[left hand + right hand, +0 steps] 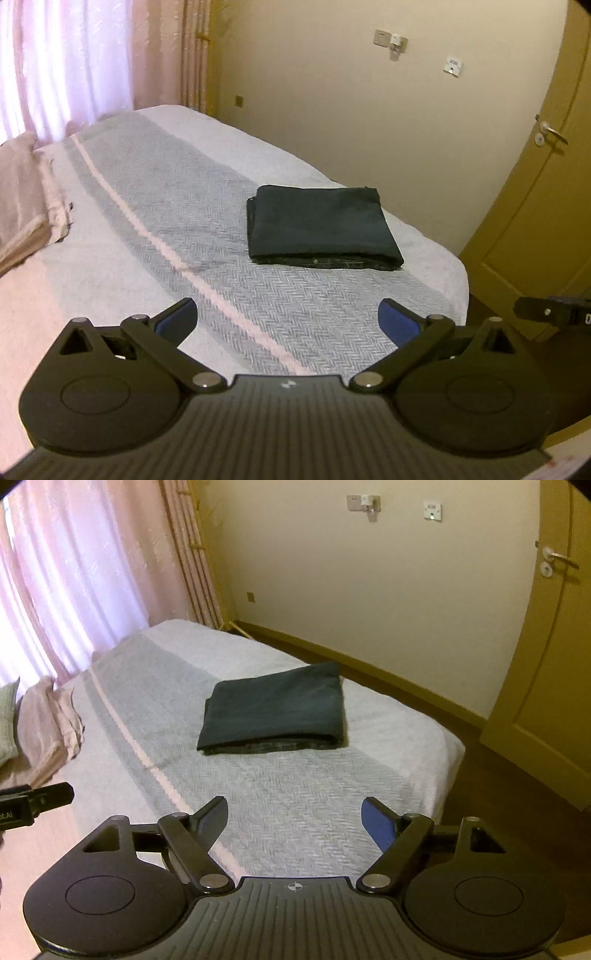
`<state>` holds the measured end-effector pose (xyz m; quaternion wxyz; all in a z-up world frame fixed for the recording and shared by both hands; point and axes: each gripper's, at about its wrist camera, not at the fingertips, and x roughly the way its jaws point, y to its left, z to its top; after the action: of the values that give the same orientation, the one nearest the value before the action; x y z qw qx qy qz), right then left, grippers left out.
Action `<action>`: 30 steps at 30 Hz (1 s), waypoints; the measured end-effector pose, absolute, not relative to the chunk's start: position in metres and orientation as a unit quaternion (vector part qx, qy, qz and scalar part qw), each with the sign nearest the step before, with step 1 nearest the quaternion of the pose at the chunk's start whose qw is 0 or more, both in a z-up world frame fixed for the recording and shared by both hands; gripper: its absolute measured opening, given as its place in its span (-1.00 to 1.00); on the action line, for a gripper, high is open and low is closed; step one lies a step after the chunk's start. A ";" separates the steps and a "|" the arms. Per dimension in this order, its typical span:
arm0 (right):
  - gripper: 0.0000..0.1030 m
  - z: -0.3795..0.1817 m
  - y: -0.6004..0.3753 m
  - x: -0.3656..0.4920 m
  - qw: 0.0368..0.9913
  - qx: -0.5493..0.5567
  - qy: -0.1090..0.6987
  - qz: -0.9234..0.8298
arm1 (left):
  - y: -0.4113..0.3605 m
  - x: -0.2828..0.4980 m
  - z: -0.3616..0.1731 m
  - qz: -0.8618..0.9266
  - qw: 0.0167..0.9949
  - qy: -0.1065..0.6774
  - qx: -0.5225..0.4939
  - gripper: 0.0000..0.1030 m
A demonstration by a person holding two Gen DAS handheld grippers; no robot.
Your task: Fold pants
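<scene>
the pants (322, 227) lay folded in a dark, flat rectangle on the bed (155, 206), near its door-side edge. the left gripper (288, 325) and the right gripper (293, 821) were both spread wide, empty, raised above the bedcover and well apart from the pants.

The pants (321, 225) are seen as dark, near-black teal cloth, folded into a compact, roughly square bundle of several layers. They lie flat on the bed (207, 206), on its pale woven cover, toward the side nearest the door. The stacked edges are turned toward the cameras, where a darker band is visible along the bottom layer.
</scene>
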<state>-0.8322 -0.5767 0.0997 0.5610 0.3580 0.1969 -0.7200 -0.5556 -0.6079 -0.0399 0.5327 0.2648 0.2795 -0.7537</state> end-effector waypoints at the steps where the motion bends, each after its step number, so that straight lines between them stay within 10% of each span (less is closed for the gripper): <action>1: 0.49 0.099 -0.578 -0.831 0.565 0.352 0.199 -0.719 | -0.602 -0.556 -0.035 -0.751 0.538 0.277 0.265 0.98; 30: 0.49 0.101 -0.587 -0.856 0.592 0.339 0.219 -0.698 | -0.592 -0.618 -0.025 -0.725 0.561 0.278 0.288 0.99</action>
<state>-0.8563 -0.5865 0.1006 0.5916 0.3388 0.2194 -0.6979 -0.6182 -0.5922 -0.0248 0.5610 0.2880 0.2781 -0.7246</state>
